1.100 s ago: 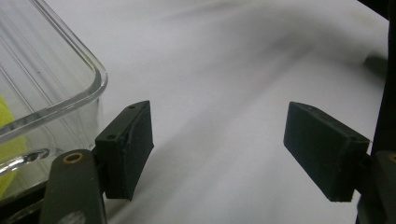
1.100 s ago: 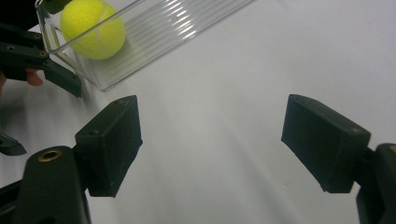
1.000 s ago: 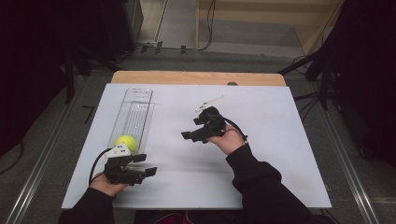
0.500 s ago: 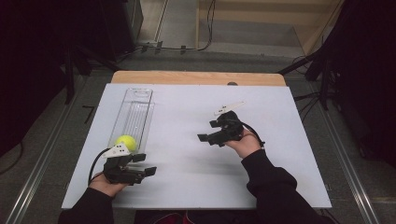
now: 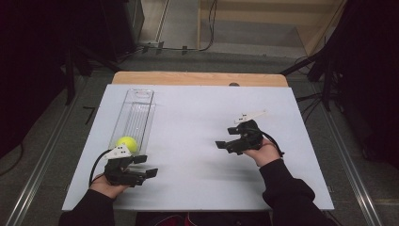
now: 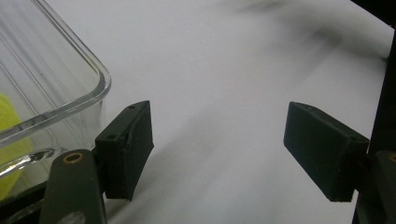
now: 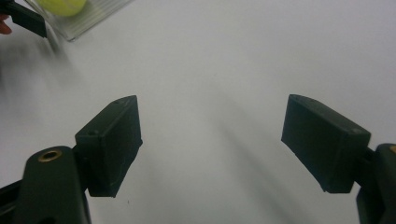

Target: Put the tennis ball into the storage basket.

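A yellow tennis ball [image 5: 126, 143] lies at the near end of a long clear plastic container [image 5: 134, 117] on the left of the white table [image 5: 197, 117]. My left gripper [image 5: 147, 166] rests on the table just in front of that container, open, with nothing between its jaws. In the left gripper view the container's rim [image 6: 70, 100] and a sliver of the ball [image 6: 9, 135] sit beside the left jaw. My right gripper [image 5: 222, 146] hovers right of the table's middle, pointing left, open and empty. The right gripper view catches the ball [image 7: 63, 5] far off.
A wooden strip [image 5: 197, 78] runs along the table's far edge. Dark floor, metal rails and cables surround the table. Bare white surface lies between the two grippers.
My right gripper has drawn back to the right and toward the near edge, away from the container. The left gripper and the ball have kept still.
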